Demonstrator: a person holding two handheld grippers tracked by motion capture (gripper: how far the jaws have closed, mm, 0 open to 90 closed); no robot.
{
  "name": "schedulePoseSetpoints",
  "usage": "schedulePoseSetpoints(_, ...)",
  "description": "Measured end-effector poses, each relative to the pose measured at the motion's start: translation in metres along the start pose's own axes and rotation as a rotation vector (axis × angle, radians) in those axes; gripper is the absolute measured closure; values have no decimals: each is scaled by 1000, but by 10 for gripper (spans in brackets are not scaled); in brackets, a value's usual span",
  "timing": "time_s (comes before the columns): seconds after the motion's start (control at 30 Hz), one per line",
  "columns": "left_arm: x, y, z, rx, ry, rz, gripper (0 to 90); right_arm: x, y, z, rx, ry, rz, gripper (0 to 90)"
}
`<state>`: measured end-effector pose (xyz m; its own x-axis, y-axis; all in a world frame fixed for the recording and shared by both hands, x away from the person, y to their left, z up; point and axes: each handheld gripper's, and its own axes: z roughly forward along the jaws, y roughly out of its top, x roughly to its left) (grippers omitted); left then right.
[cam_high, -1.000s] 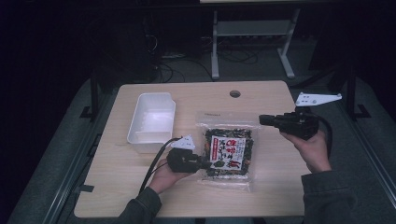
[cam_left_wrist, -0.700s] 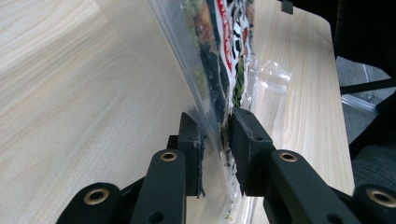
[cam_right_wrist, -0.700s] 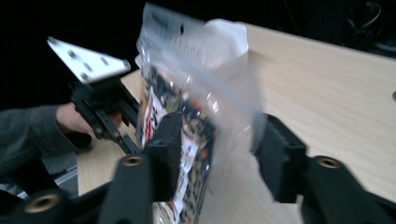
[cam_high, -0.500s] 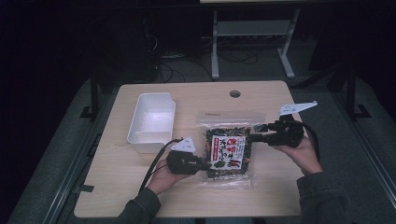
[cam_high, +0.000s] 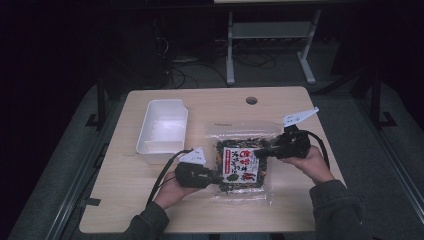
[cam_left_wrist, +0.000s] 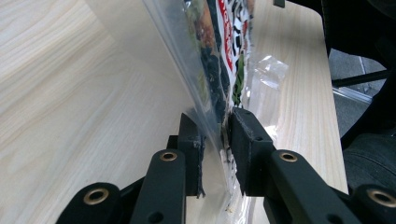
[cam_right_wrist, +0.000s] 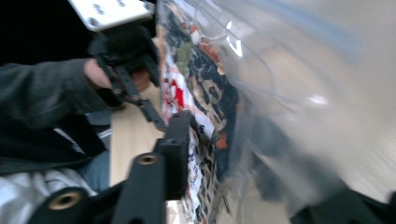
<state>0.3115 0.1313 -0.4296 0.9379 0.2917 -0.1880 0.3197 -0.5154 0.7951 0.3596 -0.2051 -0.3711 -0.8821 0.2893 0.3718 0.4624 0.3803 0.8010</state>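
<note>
**Two claws on one snack bag**

The left claw (cam_high: 216, 178) grips the clear plastic bag of dark seaweed snack with a red-and-white label (cam_high: 242, 161) at its lower left corner, at about 7 o'clock on the bag in the high view. In the left gripper view the two black jaws stand close together with the clear film and a strip of the printed pack pinched between them (cam_left_wrist: 216, 140), so this claw (cam_left_wrist: 216, 140) is clenched on the bag. The bag (cam_left_wrist: 219, 56) rises from the jaws and tilts over the pale wooden worktop (cam_left_wrist: 70, 93).

The right claw (cam_high: 261, 151) comes in from 3 o'clock and meets the bag's right side, over the label's edge. In the right gripper view one black jaw lies against the printed face of the bag (cam_right_wrist: 201, 84), and the other jaw shows blurred behind the clear film at the lower right; the bag sits between them, but whether they press on it I cannot tell. That view also shows the left hand (cam_right_wrist: 100, 74) and its claw farther off at the bag's other edge.

The bag lies near the middle of the worktop (cam_high: 125, 200), a little toward 4 o'clock. A white rectangular plastic tray (cam_high: 162, 131) stands at 10 o'clock from the bag, near it but apart. A round cable hole (cam_high: 251, 100) sits in the worktop at 12 o'clock.
</note>
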Motion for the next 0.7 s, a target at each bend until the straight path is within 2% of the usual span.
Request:
schedulePoseSetpoints(0.07, 0, -2, -3, -3, 5, -4, 727, 1, 1, 0, -1, 31, -1, 699)
schedulePoseSetpoints(0.27, 0, -6, -11, -10, 28, -3, 670, 12, 9, 2, 26, 70, -25, 742)
schedulePoseSetpoints(0.37, 0, -8, -17, -18, 36, -3, 646, 18, 13, 2, 36, 70, -48, 748)
schedulePoseSetpoints(0.47, -1, -10, -23, -25, 50, -3, 598, 23, 17, 0, 21, 66, -50, 749)
schedulePoseSetpoints(0.7, -5, -14, -34, 4, 91, 9, 540, 36, 27, -7, 14, 14, -79, 752)
